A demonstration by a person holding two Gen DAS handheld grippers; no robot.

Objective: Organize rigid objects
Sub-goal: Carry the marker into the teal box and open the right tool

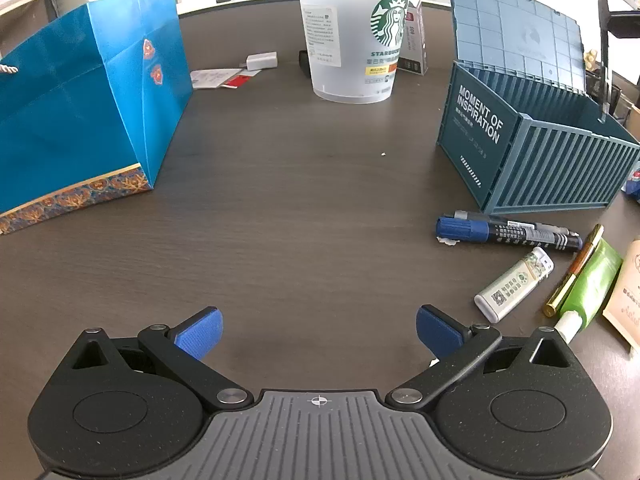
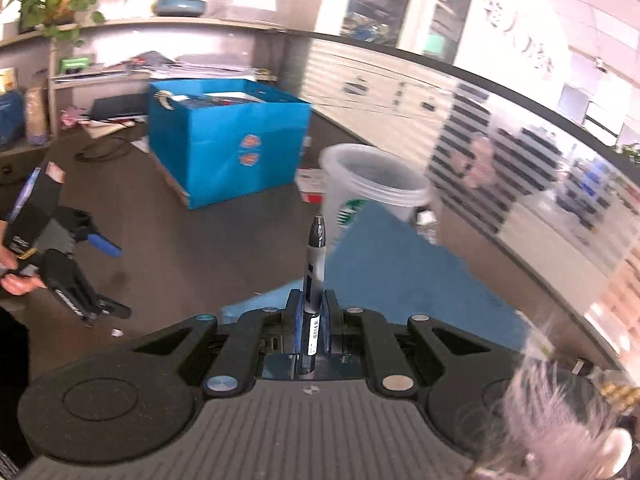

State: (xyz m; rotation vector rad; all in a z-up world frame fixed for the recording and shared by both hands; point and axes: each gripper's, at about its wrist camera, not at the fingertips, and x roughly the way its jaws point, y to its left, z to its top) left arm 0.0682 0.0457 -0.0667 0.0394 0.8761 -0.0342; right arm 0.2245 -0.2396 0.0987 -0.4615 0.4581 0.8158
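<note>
Right wrist view shows the blue container box [image 2: 400, 272] just below and ahead of the right gripper [image 2: 313, 312], which pinches a black pen [image 2: 314, 276] whose long axis runs forward along the fingers. Left gripper [image 1: 318, 332] hangs spread over bare counter [image 1: 300, 200], holding nothing, with a blue marker [image 1: 472, 230] lying crosswise off to its right, just beside the box.

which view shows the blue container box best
The left wrist view: the container box sits sharp on the table, ribbed walls, printed end and raised lid all visible. The right wrist view shows only a blurred blue surface beyond the claw holding a pen.
</note>
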